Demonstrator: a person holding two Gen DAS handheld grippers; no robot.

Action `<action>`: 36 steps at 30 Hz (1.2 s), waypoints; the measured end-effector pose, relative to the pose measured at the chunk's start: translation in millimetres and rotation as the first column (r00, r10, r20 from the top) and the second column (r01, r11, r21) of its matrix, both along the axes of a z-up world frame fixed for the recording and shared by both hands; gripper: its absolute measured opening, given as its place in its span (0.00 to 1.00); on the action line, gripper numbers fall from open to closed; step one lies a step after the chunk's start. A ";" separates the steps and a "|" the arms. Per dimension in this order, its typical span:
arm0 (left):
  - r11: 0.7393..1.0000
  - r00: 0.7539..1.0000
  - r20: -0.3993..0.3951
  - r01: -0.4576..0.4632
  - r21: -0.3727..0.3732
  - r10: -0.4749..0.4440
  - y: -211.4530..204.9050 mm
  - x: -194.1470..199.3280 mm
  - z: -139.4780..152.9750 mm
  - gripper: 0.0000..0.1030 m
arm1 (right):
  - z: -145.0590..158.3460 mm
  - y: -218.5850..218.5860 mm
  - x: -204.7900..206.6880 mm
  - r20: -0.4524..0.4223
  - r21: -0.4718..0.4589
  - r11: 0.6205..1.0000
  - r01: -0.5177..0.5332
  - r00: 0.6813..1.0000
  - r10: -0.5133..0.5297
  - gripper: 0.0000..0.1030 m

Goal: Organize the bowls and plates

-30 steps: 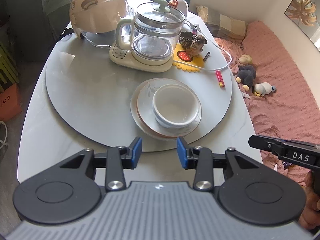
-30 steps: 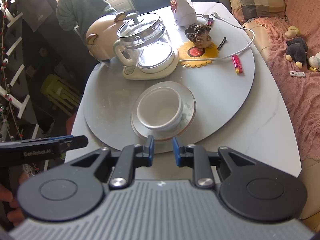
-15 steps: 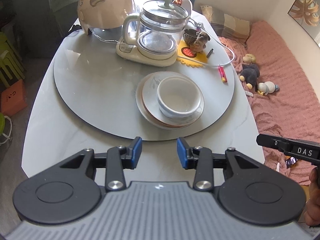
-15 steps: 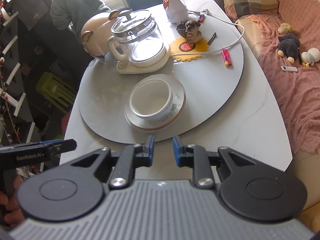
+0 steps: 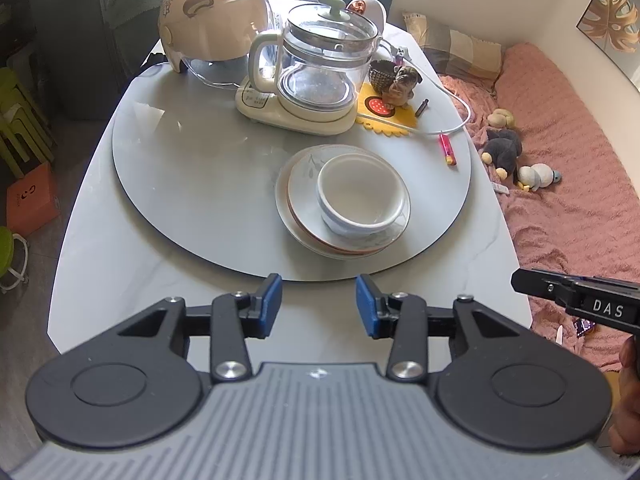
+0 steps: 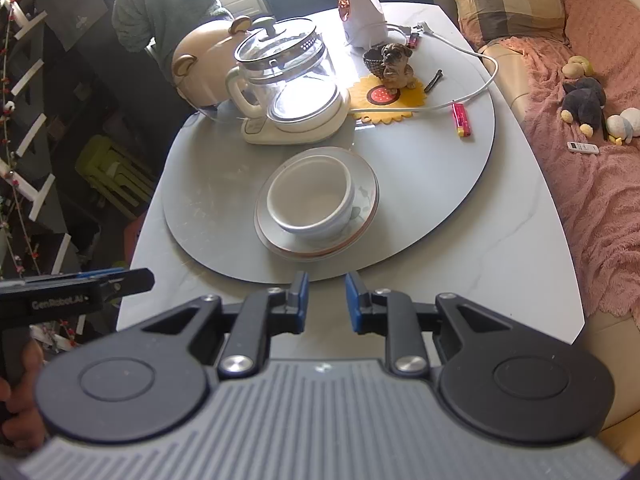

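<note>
The white bowl (image 5: 362, 200) sits nested on the stacked plates (image 5: 304, 200) on the grey turntable (image 5: 192, 168) of the table (image 5: 132, 280), just in front of the glass kettle (image 5: 324, 64). The bowl sits off-centre on the plates, so a careless nudge could slide it or tip the stack. Both grippers hover apart from it, empty: the left gripper (image 5: 319, 304) has just been opening with nothing between its fingers; the right gripper (image 6: 323, 300) keeps a narrow gap. Both views have pulled back slightly from the stack.
</note>
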State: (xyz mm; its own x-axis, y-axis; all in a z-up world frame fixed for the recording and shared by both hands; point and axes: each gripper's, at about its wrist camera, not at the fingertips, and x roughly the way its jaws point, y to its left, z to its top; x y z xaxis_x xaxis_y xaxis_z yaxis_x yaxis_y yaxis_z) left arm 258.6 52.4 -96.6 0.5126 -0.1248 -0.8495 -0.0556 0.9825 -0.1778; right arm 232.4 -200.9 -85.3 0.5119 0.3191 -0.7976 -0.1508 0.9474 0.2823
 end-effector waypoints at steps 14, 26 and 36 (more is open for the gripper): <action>0.999 1.000 -0.023 -0.008 0.053 0.010 0.0 -1.8 0.2 0.87 | 2.0 1.3 -1.6 0.024 -0.102 0.994 0.029 0.999 -0.026 0.60; 0.996 1.000 -0.003 -0.031 0.085 0.031 4.2 -4.5 5.8 0.88 | 4.1 -7.4 -4.4 0.064 -0.103 0.991 0.085 0.995 -0.079 1.00; 0.995 0.999 0.003 -0.036 0.088 0.036 4.1 -6.0 8.8 0.88 | 4.4 -2.9 -5.1 0.055 -0.113 0.991 0.073 0.996 -0.067 1.00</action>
State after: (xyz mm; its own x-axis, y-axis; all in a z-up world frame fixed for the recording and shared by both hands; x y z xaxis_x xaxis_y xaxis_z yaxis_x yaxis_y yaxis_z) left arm 252.6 56.5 -87.8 0.5163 -0.0305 -0.8558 -0.0913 0.9917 -0.0904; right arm 227.4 -203.8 -80.9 0.5707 0.1888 -0.7992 -0.0946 0.9819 0.1643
